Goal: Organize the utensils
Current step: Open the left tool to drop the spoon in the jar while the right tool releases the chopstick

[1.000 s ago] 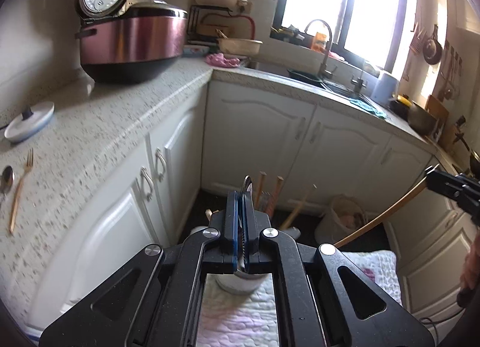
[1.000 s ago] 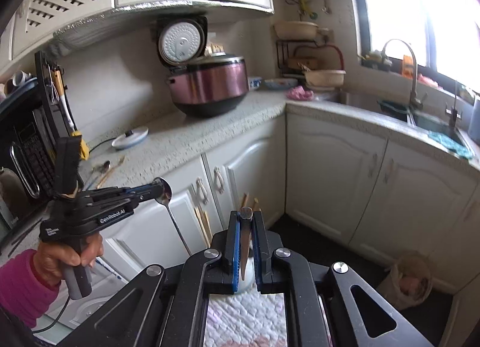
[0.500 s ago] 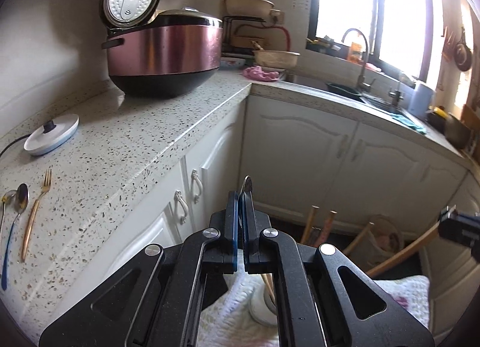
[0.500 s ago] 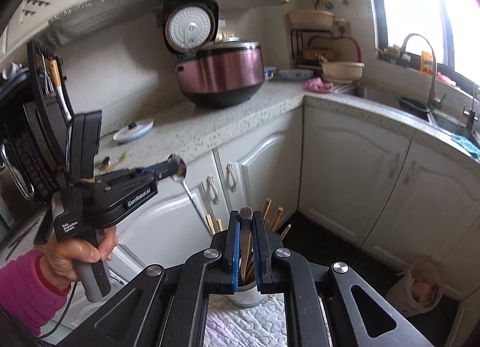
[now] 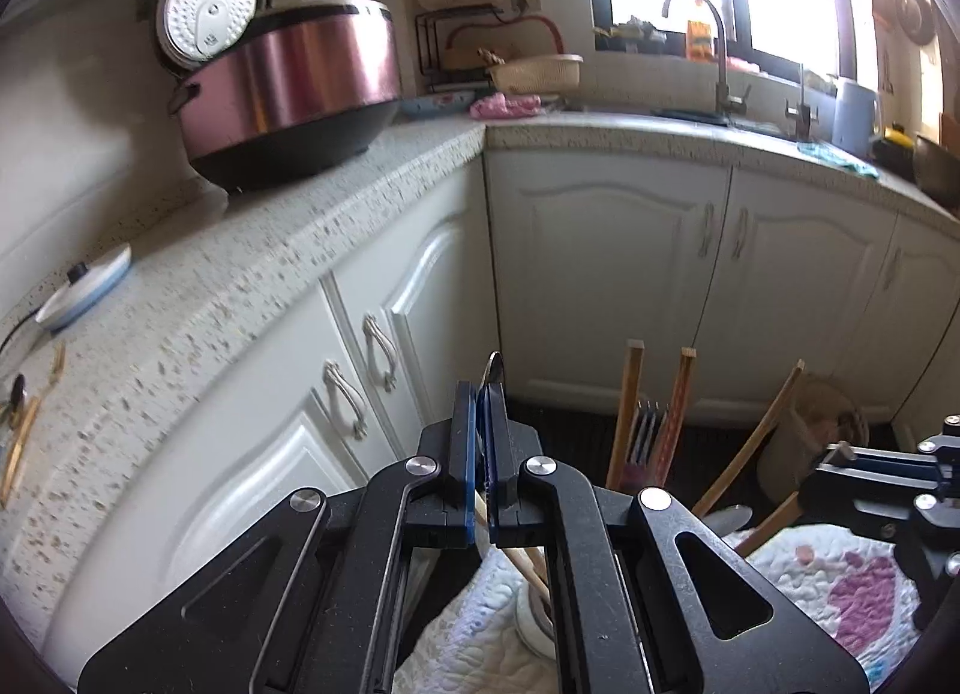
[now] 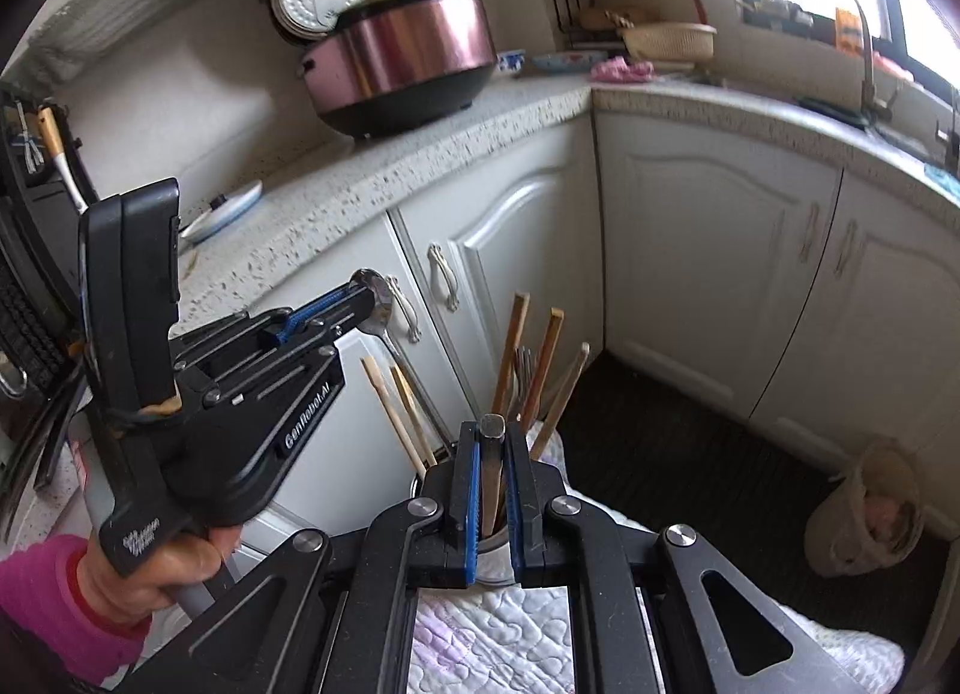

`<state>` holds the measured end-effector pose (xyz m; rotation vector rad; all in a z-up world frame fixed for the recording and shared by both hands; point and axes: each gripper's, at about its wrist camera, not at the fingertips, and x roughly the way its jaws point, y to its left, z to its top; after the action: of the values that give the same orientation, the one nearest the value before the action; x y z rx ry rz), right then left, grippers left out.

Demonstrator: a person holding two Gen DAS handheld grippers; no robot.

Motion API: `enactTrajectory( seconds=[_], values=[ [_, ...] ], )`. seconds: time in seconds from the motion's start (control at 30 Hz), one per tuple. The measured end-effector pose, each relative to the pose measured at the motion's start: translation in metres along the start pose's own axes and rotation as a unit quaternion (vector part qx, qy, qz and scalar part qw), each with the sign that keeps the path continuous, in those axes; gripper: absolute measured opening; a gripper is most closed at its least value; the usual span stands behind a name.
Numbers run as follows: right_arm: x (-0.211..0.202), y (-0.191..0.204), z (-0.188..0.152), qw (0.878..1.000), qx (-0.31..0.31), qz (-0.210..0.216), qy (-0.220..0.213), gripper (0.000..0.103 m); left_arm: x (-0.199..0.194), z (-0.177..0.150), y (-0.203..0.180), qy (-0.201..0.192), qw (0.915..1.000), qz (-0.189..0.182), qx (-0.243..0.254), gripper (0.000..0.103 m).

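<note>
A pink rice cooker (image 5: 288, 88) sits open on the speckled countertop (image 5: 252, 268)

Left hand-held gripper (image 5: 480, 394) clamped shut, right hand-held gripper (image 6: 492, 442) clamped, both angled downward

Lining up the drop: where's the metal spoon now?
Right wrist view, left of centre: the spoon is clamped in the left gripper, above the utensil holder.

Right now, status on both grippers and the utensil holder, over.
Left gripper shut on metal spoon. Right gripper shut on wooden utensil. Both above utensil holder, already crowded with chopsticks. Nothing else blocking.
</note>
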<state>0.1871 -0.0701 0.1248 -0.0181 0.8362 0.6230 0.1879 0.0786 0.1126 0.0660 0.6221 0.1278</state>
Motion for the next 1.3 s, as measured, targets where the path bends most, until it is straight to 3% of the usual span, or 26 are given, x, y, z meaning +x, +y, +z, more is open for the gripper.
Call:
enactTrajectory(
  seconds=[0.2,0.23,0.27,0.33,0.5,0.7,0.83,0.93,1.3],
  values=[
    [0.007,-0.009,0.002,1.000,0.028,0.010,-0.008,0.007,0.014,-0.012,-0.004,0.033,0.9993,-0.014,-0.013,0.001],
    [0.006,-0.010,0.001,1.000,0.029,0.008,-0.007,0.014,0.013,-0.013,-0.004,0.036,0.9990,-0.017,-0.018,0.002],
    [0.004,-0.011,-0.001,1.000,0.029,0.006,-0.009,0.034,0.013,-0.014,-0.002,0.040,0.9987,-0.020,-0.024,0.002],
    [-0.003,-0.014,-0.006,0.999,0.037,0.002,-0.023,0.049,0.011,-0.015,0.003,0.050,0.9976,-0.030,-0.039,0.003],
    [-0.015,-0.017,-0.018,0.999,0.046,0.007,-0.027,0.049,-0.004,-0.020,0.015,0.062,0.9943,-0.055,-0.067,0.029],
    [-0.025,-0.012,-0.041,0.998,0.058,0.004,-0.026,0.049,-0.035,-0.024,0.027,0.050,0.9911,-0.074,-0.099,0.053],
    [-0.028,0.000,-0.059,0.998,0.054,-0.017,-0.028,0.050,-0.054,-0.030,0.028,0.046,0.9900,-0.080,-0.107,0.055],
    [-0.027,0.006,-0.070,0.997,0.065,-0.030,-0.032,0.057,-0.065,-0.040,0.023,0.050,0.9902,-0.078,-0.105,0.055],
    [-0.026,0.014,-0.089,0.993,0.075,-0.080,-0.032,0.060,-0.085,-0.081,0.022,0.070,0.9906,-0.046,-0.108,0.055]
  ],
)
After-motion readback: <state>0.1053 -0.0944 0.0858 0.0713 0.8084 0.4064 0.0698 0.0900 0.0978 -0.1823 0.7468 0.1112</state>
